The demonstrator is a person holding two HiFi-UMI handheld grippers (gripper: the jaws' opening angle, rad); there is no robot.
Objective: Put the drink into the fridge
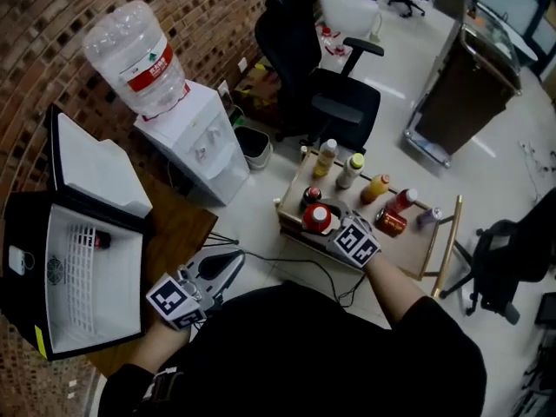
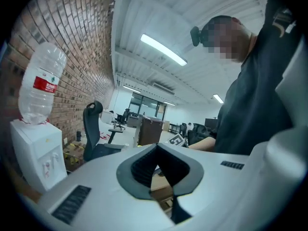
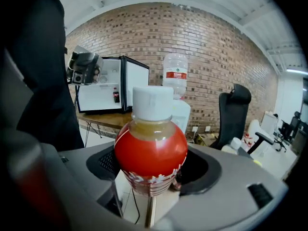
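Note:
A round drink bottle (image 1: pixel 316 218) (image 3: pixel 151 153) with a red label, amber liquid and a white cap sits between the jaws of my right gripper (image 1: pixel 325 221) (image 3: pixel 151 172), which is shut on it. The bottle hangs above the near left corner of a low wooden cart (image 1: pixel 415 248). The black mini fridge (image 1: pixel 91 307) (image 3: pixel 96 102) stands at the left on a wooden table (image 1: pixel 178 224) with its door (image 1: pixel 95 168) swung open. A small dark bottle (image 1: pixel 101 239) stands inside. My left gripper (image 1: pixel 226 269) (image 2: pixel 163 177) hovers near the fridge table, shut and empty.
Several other bottles (image 1: pixel 349 171) and a red can (image 1: pixel 391 222) stand on the cart. A white water dispenser (image 1: pixel 198 142) with a big jug, a small bin (image 1: pixel 254 145) and a black office chair (image 1: pixel 326 94) lie beyond. A cable (image 1: pixel 295 263) runs across the floor.

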